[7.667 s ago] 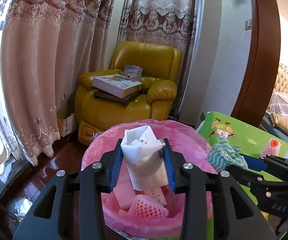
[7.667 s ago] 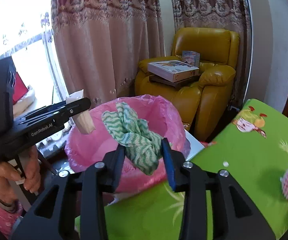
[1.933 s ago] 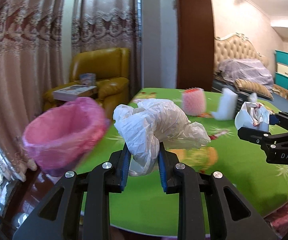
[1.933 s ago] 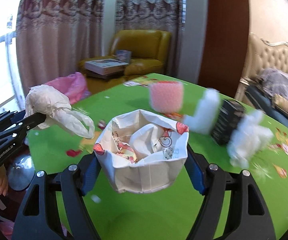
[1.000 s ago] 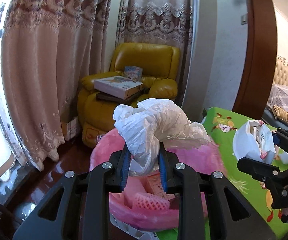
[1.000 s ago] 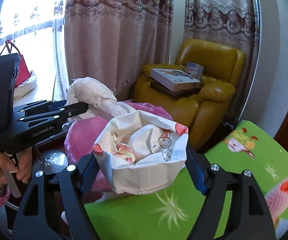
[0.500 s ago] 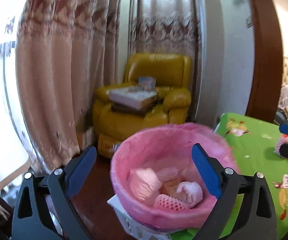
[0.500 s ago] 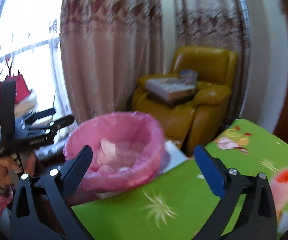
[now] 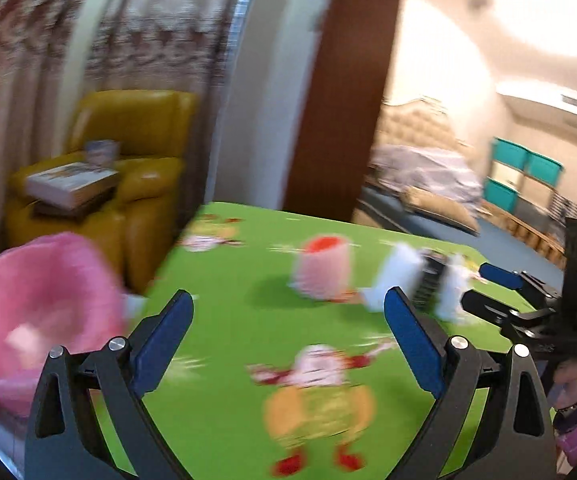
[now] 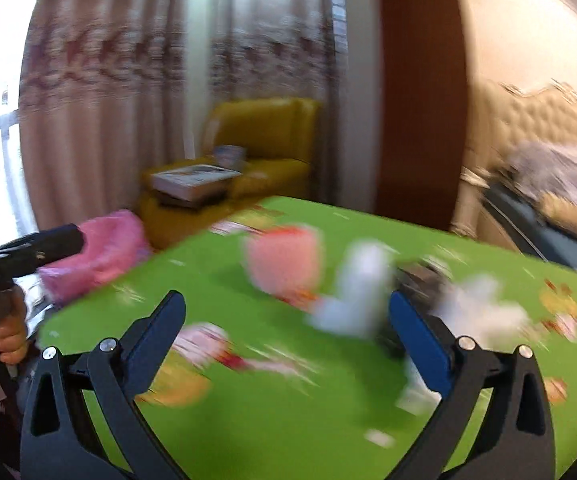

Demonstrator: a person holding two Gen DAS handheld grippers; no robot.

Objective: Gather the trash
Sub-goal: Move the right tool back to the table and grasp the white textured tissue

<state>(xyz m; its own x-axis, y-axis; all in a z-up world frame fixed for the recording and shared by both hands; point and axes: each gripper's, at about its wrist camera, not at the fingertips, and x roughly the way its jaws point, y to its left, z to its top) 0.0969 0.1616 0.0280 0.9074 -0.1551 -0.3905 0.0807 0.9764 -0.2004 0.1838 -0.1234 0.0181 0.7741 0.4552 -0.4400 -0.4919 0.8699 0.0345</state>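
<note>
Both views are blurred by motion. My left gripper (image 9: 288, 312) is open and empty above the green table (image 9: 224, 420). My right gripper (image 10: 286, 314) is open and empty over the same table (image 10: 288, 420). The pink-lined trash bin (image 9: 36, 304) stands off the table's left edge; it also shows in the right wrist view (image 10: 100, 252). On the table stand a pink foam net (image 9: 322, 272) (image 10: 284, 258), white crumpled trash (image 9: 398, 280) (image 10: 358, 292), a dark box (image 9: 428, 280) (image 10: 420, 284) and more white trash (image 10: 480, 312).
A yellow armchair (image 9: 128, 160) with books (image 9: 68, 184) stands behind the bin by the curtains. A brown door frame (image 9: 340, 100) is behind the table. A bed (image 9: 428, 176) lies in the room beyond.
Both grippers dropped their trash in the pink bin, opened, and have now swung right from the bin back toward the table.
</note>
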